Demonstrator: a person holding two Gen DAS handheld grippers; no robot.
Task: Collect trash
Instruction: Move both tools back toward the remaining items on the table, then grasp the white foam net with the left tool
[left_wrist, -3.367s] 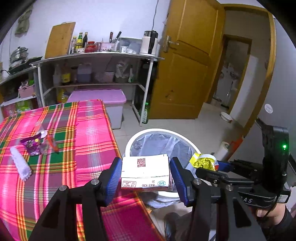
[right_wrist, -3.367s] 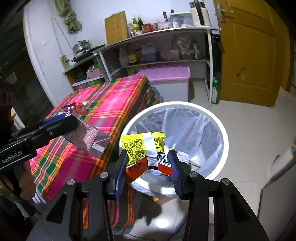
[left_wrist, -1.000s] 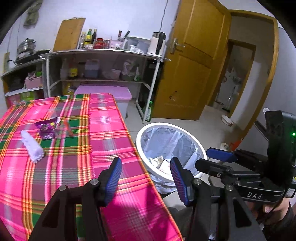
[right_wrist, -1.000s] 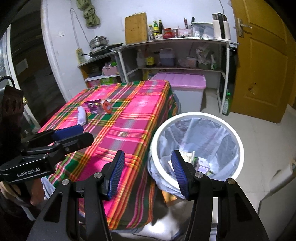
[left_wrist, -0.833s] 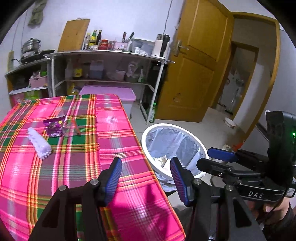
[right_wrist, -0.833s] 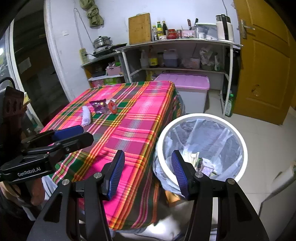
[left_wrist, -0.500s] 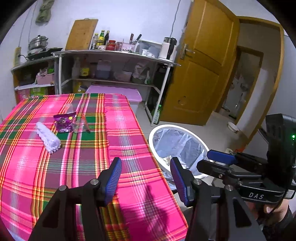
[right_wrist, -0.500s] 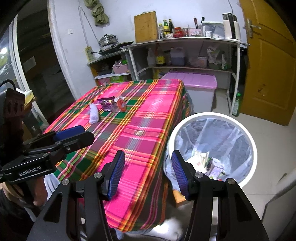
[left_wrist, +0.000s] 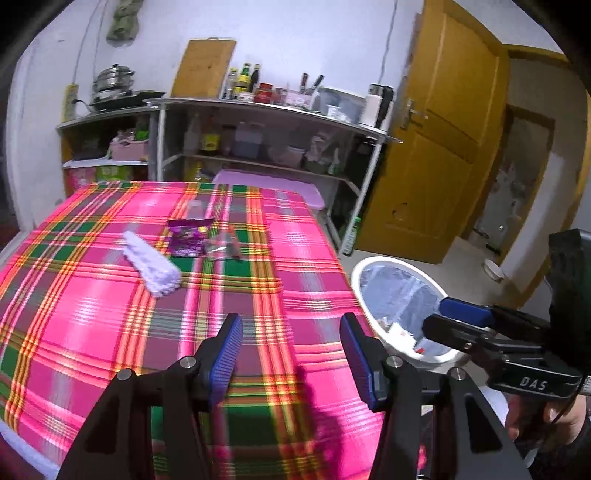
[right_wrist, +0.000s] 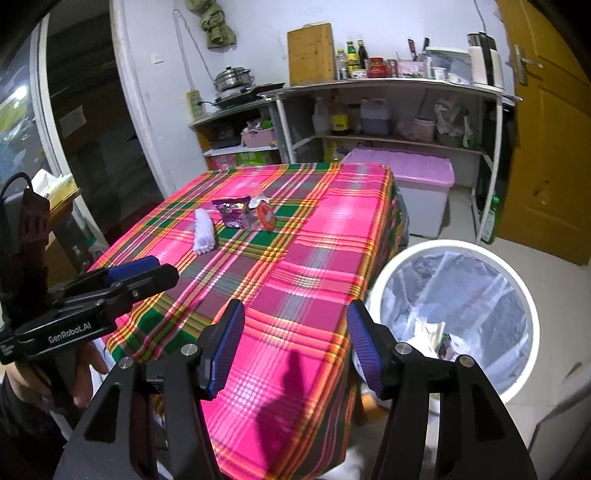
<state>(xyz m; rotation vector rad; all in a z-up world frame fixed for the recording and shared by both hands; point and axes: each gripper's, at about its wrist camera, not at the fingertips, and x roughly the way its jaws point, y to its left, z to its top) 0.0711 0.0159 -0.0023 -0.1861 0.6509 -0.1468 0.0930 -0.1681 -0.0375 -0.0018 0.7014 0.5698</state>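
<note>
White lettering reads "DAS" on the right gripper (left_wrist: 458, 321) and "GenRobot.AI" on the left gripper (right_wrist: 136, 269). Both jaws stand apart over the plaid bench (left_wrist: 92, 314), holding nothing; the right's have just been opening. Far off lie a purple wrapper (left_wrist: 187, 236), a white wad (left_wrist: 153, 264) and a blurred, perhaps clear, packet (left_wrist: 221, 247). Beside the bench, the bin (right_wrist: 428, 251) holds scraps.
</note>
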